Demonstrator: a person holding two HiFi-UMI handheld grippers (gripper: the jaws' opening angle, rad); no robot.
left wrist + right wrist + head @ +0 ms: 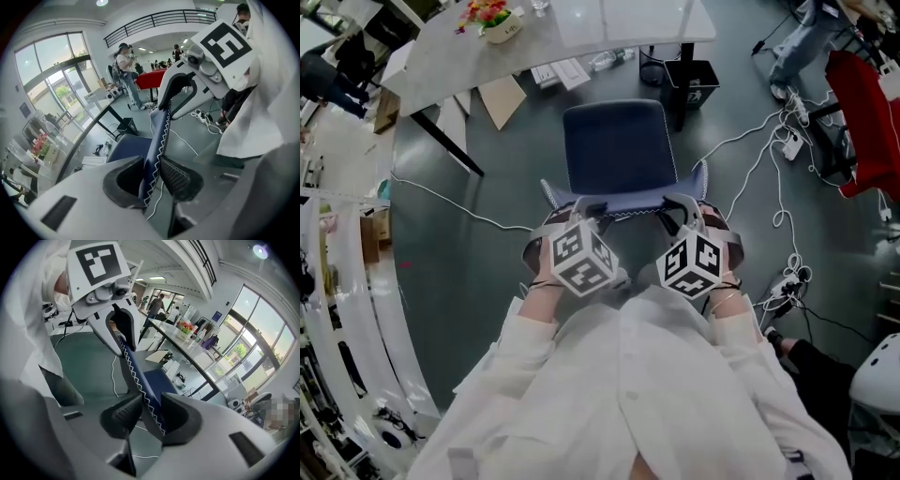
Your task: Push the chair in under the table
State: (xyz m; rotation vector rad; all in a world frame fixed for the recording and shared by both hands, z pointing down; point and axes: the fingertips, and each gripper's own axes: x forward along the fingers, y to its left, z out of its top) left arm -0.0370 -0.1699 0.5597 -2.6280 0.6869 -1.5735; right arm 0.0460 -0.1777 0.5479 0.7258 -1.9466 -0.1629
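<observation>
**Chair [614, 150] clamped at its backrest, table not yet reached**

The left gripper [157, 180] and the right gripper [150, 416] are each clenched on the top edge of the blue backrest [619, 204]. The zigzag-stitched rim is pinched between their pads, one gripper towards each end. The chair stands straight ahead of the jaws, and its seat faces away from the person towards the table [581, 28]. The table lies beyond the chair, apart from the seat's front edge, so the chair is not yet tucked under.

The risks, as a judgement, start at the grip. The jaws hold only a thin padded rim, so a hard shove could make the pads slide off or tip the chair forward instead of rolling it. A stronger push from one gripper than the other would swing the seat off line. Ahead and to the right of the right gripper, a black bin [698, 82] and the table's dark leg [682, 108] stand close to the chair's path and could stop it short. White cables [781, 202] trail across the floor to the right of the right gripper. One runs up beside the chair and could snag a leg.
</observation>
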